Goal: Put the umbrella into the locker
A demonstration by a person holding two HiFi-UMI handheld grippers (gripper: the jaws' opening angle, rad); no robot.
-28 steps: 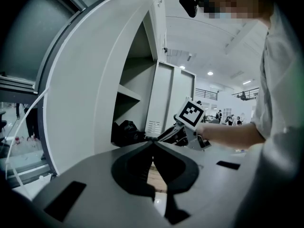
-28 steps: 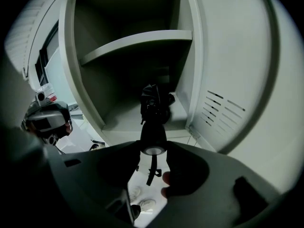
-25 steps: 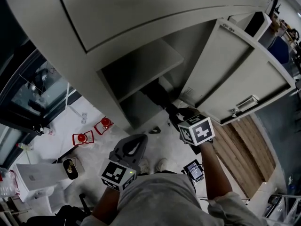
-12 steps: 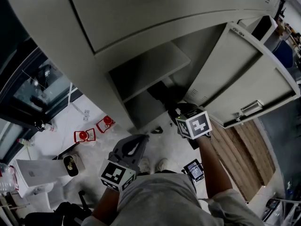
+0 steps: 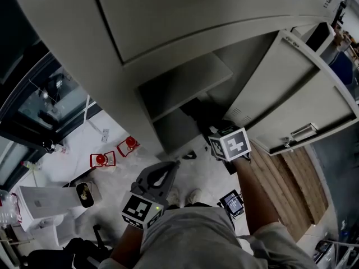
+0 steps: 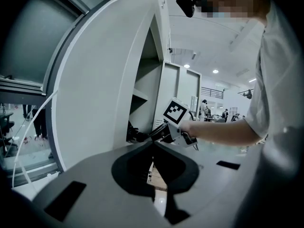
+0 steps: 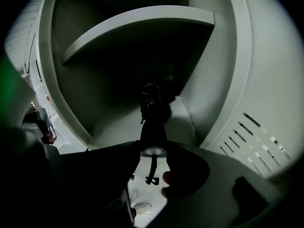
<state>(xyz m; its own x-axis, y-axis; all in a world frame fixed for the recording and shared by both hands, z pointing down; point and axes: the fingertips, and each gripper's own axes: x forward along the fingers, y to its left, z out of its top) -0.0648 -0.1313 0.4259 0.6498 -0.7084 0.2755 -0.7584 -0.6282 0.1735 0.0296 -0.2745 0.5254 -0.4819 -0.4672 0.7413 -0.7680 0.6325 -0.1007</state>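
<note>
The right tongs clamp the handle of the black folded umbrella, which reaches ahead of them into the lower compartment of the grey metal locker. A grey shelf roofs that space above, and bare walls stand clear on either side. The open slotted door flanks their right. The left tongs, closed and empty, hover well back, outside the locker.

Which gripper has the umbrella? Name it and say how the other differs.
The right gripper: its jaws clamp the black umbrella, which points into the open locker. The left gripper hangs outside, jaws together with nothing between them.
</note>
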